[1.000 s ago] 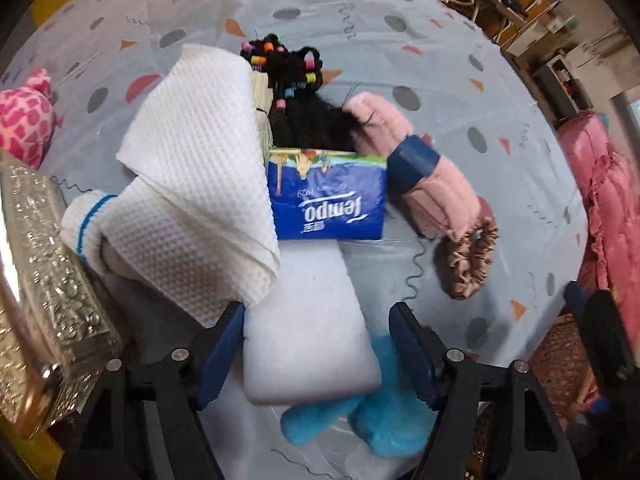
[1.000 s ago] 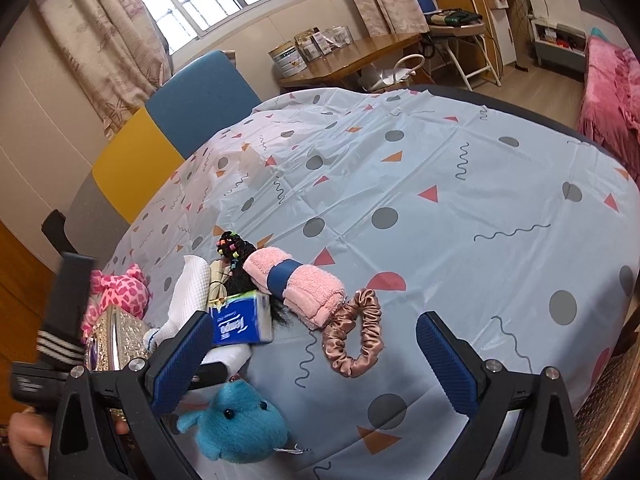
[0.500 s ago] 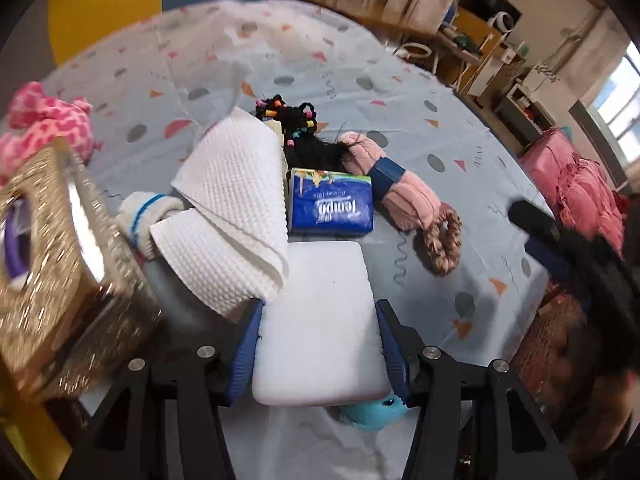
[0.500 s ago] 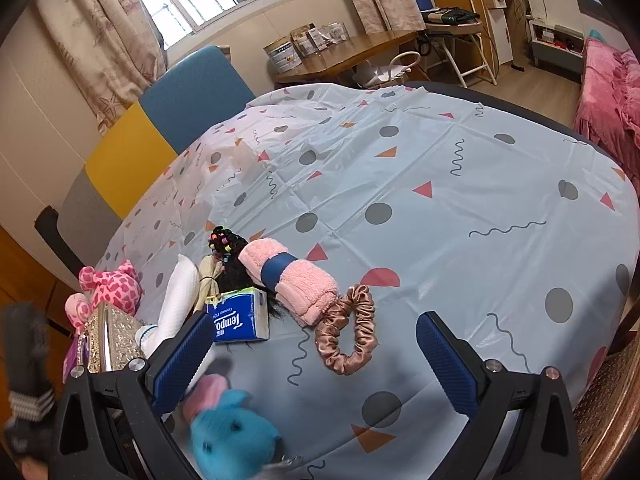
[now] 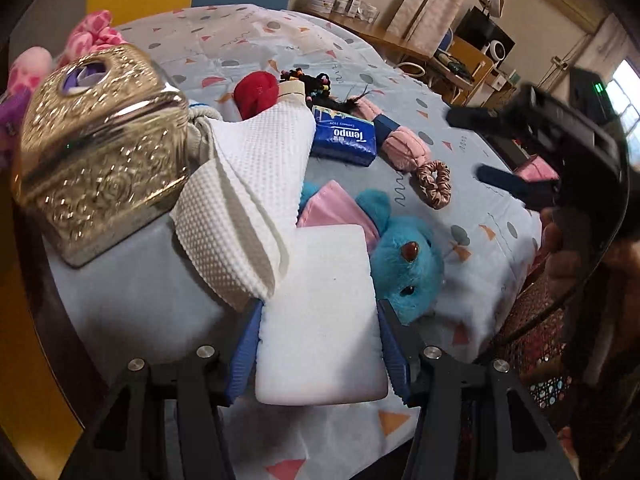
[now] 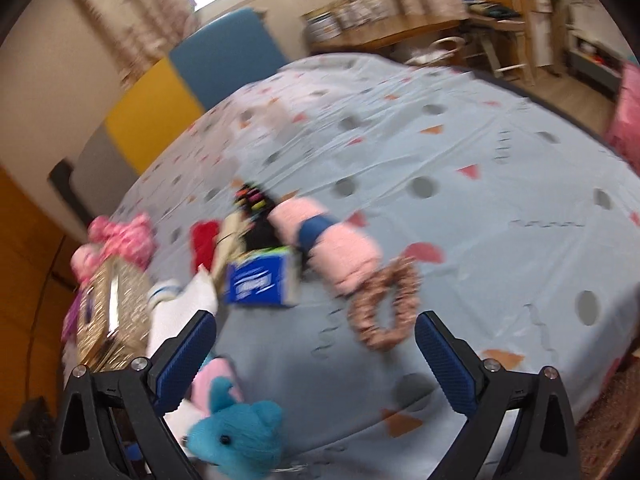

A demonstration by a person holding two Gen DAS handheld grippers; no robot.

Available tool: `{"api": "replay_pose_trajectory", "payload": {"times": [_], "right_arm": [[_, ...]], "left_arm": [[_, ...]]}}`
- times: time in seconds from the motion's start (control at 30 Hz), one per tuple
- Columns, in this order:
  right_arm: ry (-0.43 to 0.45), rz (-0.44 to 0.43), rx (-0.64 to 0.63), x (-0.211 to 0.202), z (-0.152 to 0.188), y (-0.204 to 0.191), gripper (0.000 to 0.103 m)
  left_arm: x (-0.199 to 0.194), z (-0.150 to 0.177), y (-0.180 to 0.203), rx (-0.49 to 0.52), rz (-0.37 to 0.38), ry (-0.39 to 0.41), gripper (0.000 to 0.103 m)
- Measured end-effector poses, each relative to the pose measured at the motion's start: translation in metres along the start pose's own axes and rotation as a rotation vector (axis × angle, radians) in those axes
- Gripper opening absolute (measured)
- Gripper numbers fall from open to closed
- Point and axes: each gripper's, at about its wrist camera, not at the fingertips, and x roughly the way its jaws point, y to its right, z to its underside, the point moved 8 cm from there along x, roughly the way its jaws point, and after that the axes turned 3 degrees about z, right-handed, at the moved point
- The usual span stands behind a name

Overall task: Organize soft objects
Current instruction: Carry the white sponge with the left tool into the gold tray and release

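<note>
My left gripper [image 5: 318, 320] is shut on a white foam sponge block [image 5: 320, 312] and holds it above the table's near edge. A white waffle cloth [image 5: 248, 200] lies over its far left corner. A blue plush toy [image 5: 404, 252] lies just right of it, on a pink cloth [image 5: 336, 208]. My right gripper [image 6: 316, 344] is open and empty above the table; it also shows blurred at the right of the left wrist view [image 5: 516, 152]. The blue plush [image 6: 240, 436] sits by its left finger.
A gold embossed tissue box [image 5: 100, 148] stands at the left. Beyond lie a blue Tempo tissue pack [image 5: 346, 140], a pink rolled towel [image 5: 400, 144], a brown scrunchie [image 5: 434, 178], a red cloth [image 5: 258, 92], black hair ties [image 5: 308, 80] and a pink plush [image 5: 92, 36].
My left gripper closed on the white sponge and lifted and tilted it up off the table. The right gripper swung down and left toward the pile; its view is blurred.
</note>
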Motion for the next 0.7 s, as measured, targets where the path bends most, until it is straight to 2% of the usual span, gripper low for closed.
{"api": "replay_pose_trajectory", "payload": {"times": [0.1, 0.2, 0.37, 0.43, 0.47, 0.5, 0.53, 0.57, 0.6, 0.63, 0.67, 0.7], "right_arm": [[-0.069, -0.118, -0.035, 0.007, 0.007, -0.03, 0.091], [-0.183, -0.245, -0.056, 0.024, 0.017, -0.066, 0.084], [-0.35, -0.309, -0.126, 0.064, 0.038, -0.113, 0.08], [-0.388, -0.293, -0.13, 0.082, 0.047, -0.121, 0.079], [-0.404, -0.287, -0.142, 0.09, 0.051, -0.125, 0.074], [-0.429, -0.298, -0.144, 0.098, 0.055, -0.129, 0.06], [-0.445, -0.309, -0.139, 0.103, 0.058, -0.131, 0.052], [-0.443, -0.312, -0.14, 0.107, 0.06, -0.132, 0.027], [-0.431, -0.296, -0.151, 0.109, 0.06, -0.131, 0.017], [-0.426, -0.283, -0.158, 0.11, 0.059, -0.129, 0.015], [-0.416, -0.289, -0.156, 0.108, 0.057, -0.128, 0.007], [-0.396, -0.287, -0.153, 0.106, 0.053, -0.125, 0.007]], "left_arm": [[-0.002, 0.001, 0.0, -0.017, 0.019, 0.014, 0.057], [-0.005, 0.002, 0.002, -0.018, 0.026, 0.027, 0.057], [-0.005, 0.004, 0.001, -0.031, 0.034, 0.037, 0.057], [-0.005, 0.005, 0.001, -0.025, 0.026, 0.041, 0.057], [-0.004, 0.006, 0.001, -0.026, 0.025, 0.041, 0.057], [-0.004, 0.007, 0.0, -0.029, 0.025, 0.041, 0.057], [-0.004, 0.007, 0.0, -0.032, 0.026, 0.042, 0.057], [-0.005, 0.007, -0.001, -0.037, 0.028, 0.047, 0.057], [-0.005, 0.007, -0.001, -0.041, 0.032, 0.049, 0.057], [-0.007, 0.007, 0.0, -0.048, 0.037, 0.05, 0.057], [-0.007, 0.006, 0.0, -0.052, 0.039, 0.052, 0.057], [-0.01, 0.006, 0.001, -0.055, 0.044, 0.055, 0.057]]}}
